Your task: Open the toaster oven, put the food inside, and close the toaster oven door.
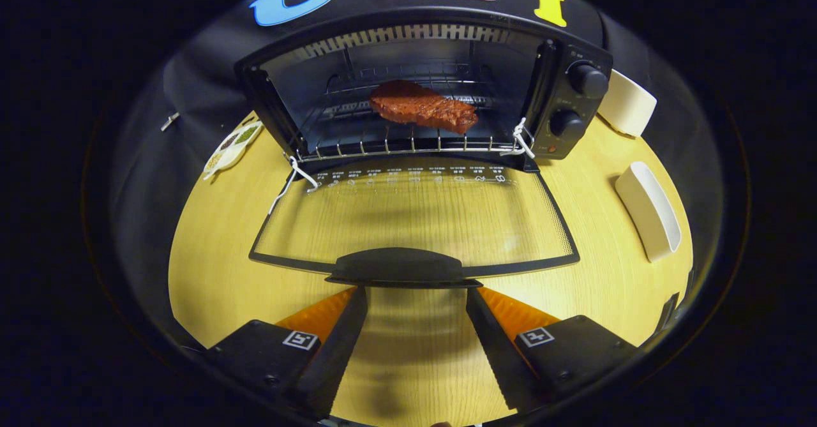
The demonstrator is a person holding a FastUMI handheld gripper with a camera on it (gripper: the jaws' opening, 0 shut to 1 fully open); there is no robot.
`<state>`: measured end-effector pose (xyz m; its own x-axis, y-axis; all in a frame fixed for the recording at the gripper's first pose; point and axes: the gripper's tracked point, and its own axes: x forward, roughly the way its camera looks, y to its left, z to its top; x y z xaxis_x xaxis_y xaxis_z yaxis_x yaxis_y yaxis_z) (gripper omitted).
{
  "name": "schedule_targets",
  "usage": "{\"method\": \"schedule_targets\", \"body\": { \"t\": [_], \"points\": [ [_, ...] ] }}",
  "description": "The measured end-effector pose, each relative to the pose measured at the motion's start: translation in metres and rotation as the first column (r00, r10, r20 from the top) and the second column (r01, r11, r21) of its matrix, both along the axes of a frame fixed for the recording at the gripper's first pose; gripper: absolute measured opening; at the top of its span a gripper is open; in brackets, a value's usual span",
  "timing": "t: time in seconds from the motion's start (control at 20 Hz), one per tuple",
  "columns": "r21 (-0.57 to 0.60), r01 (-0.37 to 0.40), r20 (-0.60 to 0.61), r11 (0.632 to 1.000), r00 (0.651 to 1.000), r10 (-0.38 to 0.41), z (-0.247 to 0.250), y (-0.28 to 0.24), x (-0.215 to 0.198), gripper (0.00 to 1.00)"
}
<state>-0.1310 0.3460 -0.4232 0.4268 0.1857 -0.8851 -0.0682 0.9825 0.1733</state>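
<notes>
Gripper (416, 296) released, fingers spread just short of the handle (397, 266) of the lowered glass door (415, 216). Steak (422, 106) lies on the toaster oven (421, 89) rack, upper centre; desk (210, 274) beneath.

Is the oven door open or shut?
Open: the door lies flat before the oven, steak on its rack. Open gripper at the handle.

A row of small white printed marks runs along the hinge edge of the toaster oven's (421, 89) lowered glass door (415, 223), too small to read. Faint markings beside its 2 knobs (577, 101) are likewise illegible. Each finger (332, 350) of the gripper (416, 299), spread wide apart, carries a square fiducial tag (300, 339).
</notes>
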Motion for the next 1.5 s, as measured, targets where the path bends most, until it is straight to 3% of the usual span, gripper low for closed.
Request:
{"method": "schedule_targets", "body": {
  "t": [0.85,1.3,1.5],
  "points": [
    [0.092,-0.021,0.288,0.996,0.958,-0.006,0.095,-0.007,0.042,1.0],
    [0.06,-0.015,0.396,0.998,0.918,-0.01,0.127,-0.027,0.078,0.99],
    [0.055,-0.056,0.439,0.997,0.898,0.026,0.141,-0.037,0.073,0.99]
  ]
}}
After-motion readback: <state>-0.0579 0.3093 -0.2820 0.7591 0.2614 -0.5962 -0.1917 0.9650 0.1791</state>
